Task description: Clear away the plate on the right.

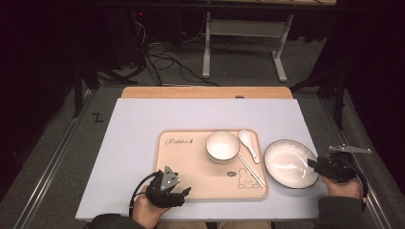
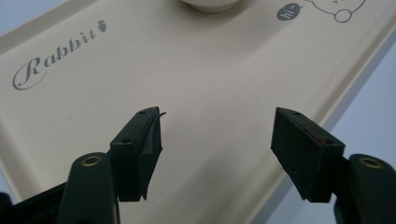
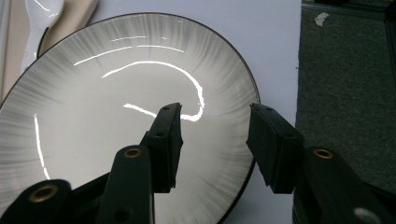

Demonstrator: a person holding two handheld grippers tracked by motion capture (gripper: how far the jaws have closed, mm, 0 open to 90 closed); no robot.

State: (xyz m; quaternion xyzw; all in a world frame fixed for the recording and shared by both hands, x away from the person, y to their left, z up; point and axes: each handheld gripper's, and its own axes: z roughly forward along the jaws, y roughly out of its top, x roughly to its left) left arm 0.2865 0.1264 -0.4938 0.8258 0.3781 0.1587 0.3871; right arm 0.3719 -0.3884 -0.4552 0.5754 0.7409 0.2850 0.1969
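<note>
While straddled by the right claw (image 3: 215, 142), plate (image 3: 93, 107) rim between open jaws.

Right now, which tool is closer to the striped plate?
Right. The right tool sits open at the plate's outer rim, while the left tool hovers over the tray's near-left corner, far off.

A white-topped table (image 1: 143, 124) with a wooden far edge (image 1: 205, 92) stands on grey carpet (image 1: 52, 143) in a dark room. Beyond it, black cables (image 1: 162, 62) lie tangled on the floor beside the pale metal legs of another table (image 1: 239, 38).
</note>
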